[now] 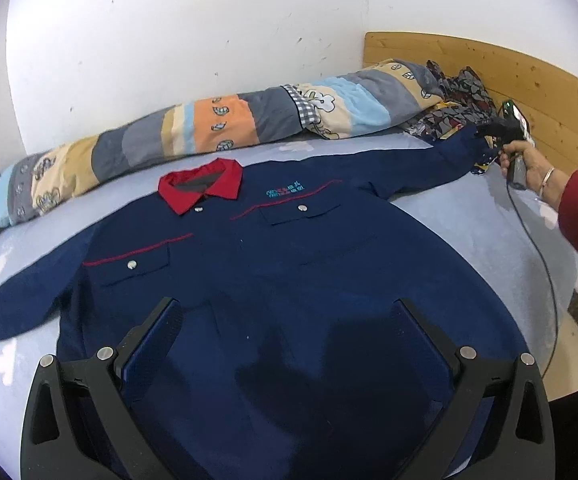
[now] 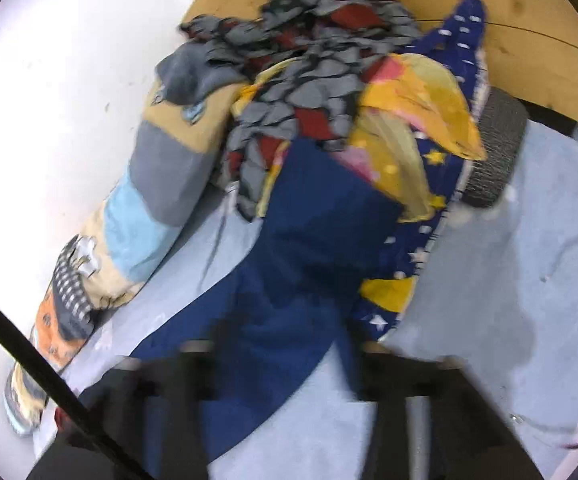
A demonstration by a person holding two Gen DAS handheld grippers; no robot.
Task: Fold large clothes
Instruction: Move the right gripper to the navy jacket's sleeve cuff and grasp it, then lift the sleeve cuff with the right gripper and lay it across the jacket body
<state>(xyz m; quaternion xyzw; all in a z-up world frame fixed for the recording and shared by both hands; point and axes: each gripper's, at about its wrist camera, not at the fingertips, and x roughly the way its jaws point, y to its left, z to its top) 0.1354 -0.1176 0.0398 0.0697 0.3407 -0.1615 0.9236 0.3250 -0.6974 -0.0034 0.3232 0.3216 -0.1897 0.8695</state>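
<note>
A navy work jacket (image 1: 289, 248) with a red collar (image 1: 201, 184) lies face up, spread flat on a bed. My left gripper (image 1: 289, 320) hovers over its lower front, open, with nothing between the fingers. The jacket's far sleeve (image 1: 429, 164) stretches right toward my right gripper (image 1: 485, 130), held in a hand (image 1: 529, 164) at the cuff. In the blurred right wrist view the sleeve (image 2: 309, 240) runs up between my right gripper's (image 2: 285, 356) fingers, which stand apart without pressing on it.
A rolled striped quilt (image 1: 209, 124) lies along the wall. Patterned clothes (image 2: 309, 60) and a starry yellow-and-blue cloth (image 2: 409, 160) are piled by the wooden headboard (image 1: 509, 68). A black cable (image 1: 545, 264) hangs over the light blue sheet (image 1: 469, 216) at the bed's right edge.
</note>
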